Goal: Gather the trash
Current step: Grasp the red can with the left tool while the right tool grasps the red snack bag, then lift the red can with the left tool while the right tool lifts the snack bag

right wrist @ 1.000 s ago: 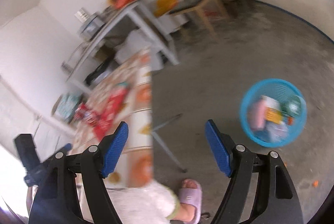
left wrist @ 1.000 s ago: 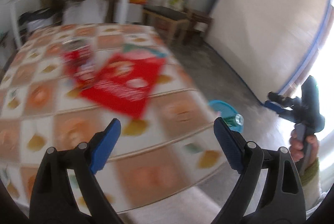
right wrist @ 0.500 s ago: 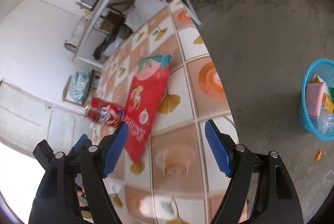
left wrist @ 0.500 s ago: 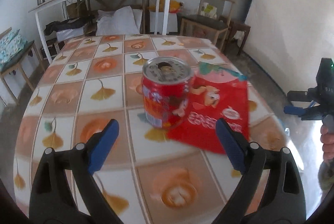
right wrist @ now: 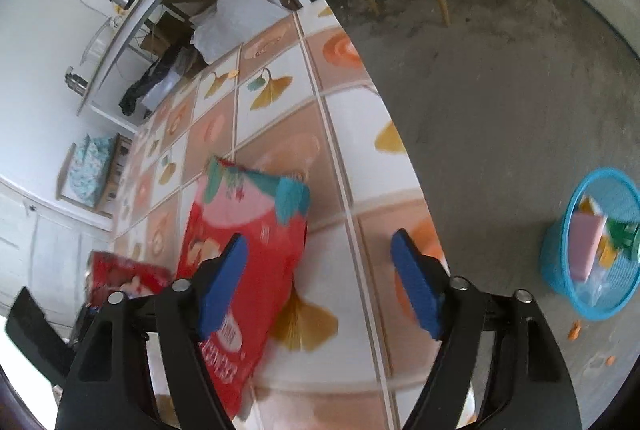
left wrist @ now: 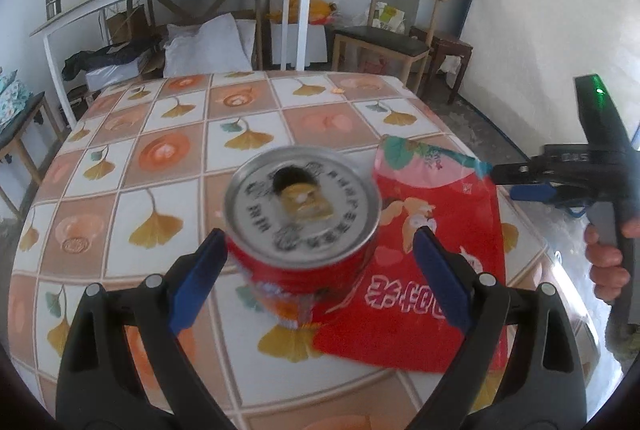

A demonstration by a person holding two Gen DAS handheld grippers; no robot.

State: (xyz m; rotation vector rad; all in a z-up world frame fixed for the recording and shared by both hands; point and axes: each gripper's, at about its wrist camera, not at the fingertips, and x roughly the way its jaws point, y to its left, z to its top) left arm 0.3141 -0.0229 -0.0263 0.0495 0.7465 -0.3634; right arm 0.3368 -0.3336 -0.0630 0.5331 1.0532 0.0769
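Left gripper (left wrist: 316, 262) wide open, straddling red can (left wrist: 302, 226), no grip yet. Right gripper (right wrist: 320, 282) empty, jaws closing, over red snack bag (right wrist: 244, 254) near table's right edge. You're mid-approach; next: squeeze can, carry to blue basket (right wrist: 592, 246) on floor.

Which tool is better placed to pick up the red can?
Left. The left tool already straddles the red can, pads not yet pressing. The right tool hovers over the snack bag, closing.

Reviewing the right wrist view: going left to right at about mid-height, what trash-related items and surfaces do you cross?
Red can → red snack bag → bare patterned table top → grey floor → blue basket holding trash.
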